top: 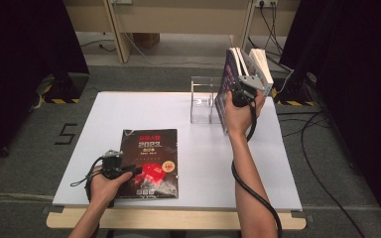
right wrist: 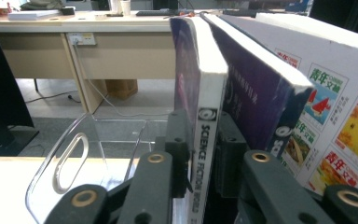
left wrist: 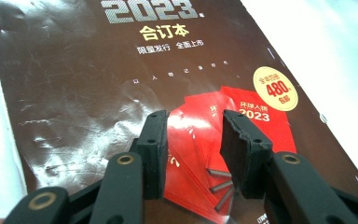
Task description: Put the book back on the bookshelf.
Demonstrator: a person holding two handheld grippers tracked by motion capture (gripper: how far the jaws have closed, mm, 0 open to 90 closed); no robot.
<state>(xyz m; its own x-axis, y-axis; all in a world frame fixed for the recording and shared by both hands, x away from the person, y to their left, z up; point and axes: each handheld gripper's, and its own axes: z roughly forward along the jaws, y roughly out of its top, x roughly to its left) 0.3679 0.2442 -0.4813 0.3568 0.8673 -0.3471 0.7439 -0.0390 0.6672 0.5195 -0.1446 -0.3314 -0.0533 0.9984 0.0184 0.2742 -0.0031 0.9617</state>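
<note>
High view: from above the person's side, looking forward and down over the whole surface (top: 203,148). Left gripper view: close over the dark magazine (left wrist: 98,93), also seen from above. Right gripper view: level, tight against the upright books (right wrist: 205,107) in the clear rack (right wrist: 65,158).

Landmark: clear acrylic book stand (top: 202,101) at the white table's (top: 258,168) far right. Its left compartments are open. On its right side three upright books (top: 243,69) pack tight, blocking passage. Front-left, a flat dark glossy magazine (top: 149,161); between them, bare tabletop.
</note>
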